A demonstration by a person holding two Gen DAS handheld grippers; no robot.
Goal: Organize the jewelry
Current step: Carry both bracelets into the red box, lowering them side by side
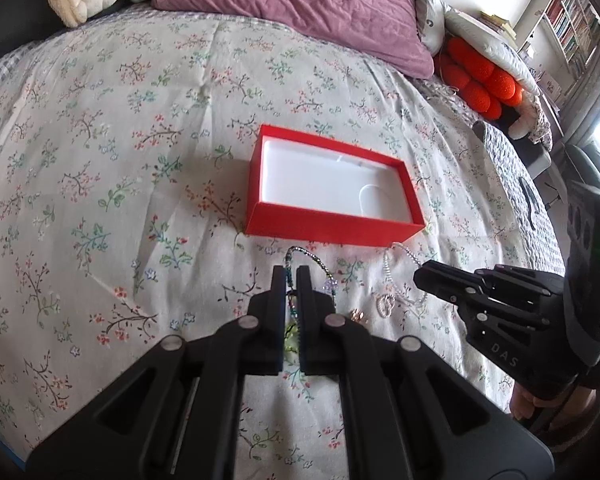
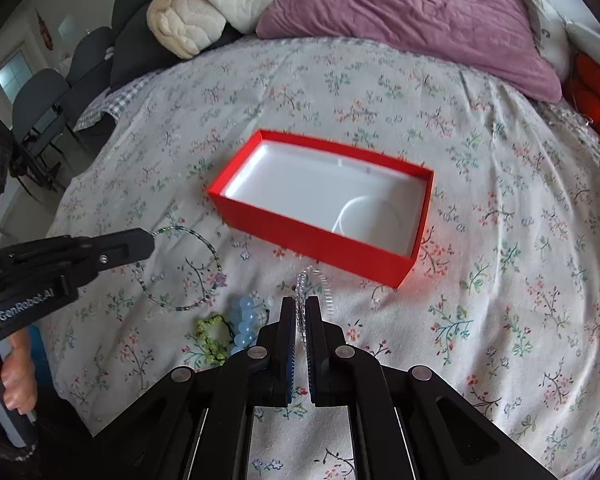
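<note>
An open red box (image 1: 332, 225) with a white empty inside lies on the floral bedspread; it also shows in the right wrist view (image 2: 316, 240). My left gripper (image 1: 291, 276) is shut on a green beaded necklace (image 1: 320, 263), whose loop lies on the bed in the right wrist view (image 2: 214, 252). My right gripper (image 2: 299, 306) is shut on a clear crystal bracelet (image 2: 324, 280), seen beside its tip in the left wrist view (image 1: 390, 270). A light blue bead bracelet (image 2: 245, 320) and a yellow-green piece (image 2: 210, 334) lie between the grippers.
A silver heart pendant (image 1: 385, 304) and a small rose-gold piece (image 1: 358, 315) lie on the bedspread (image 1: 140, 184). A purple pillow (image 1: 300, 4), cream blankets (image 2: 196, 12) and an orange cushion (image 1: 480, 76) are at the bed's far side. Chairs (image 2: 40, 92) stand to the left.
</note>
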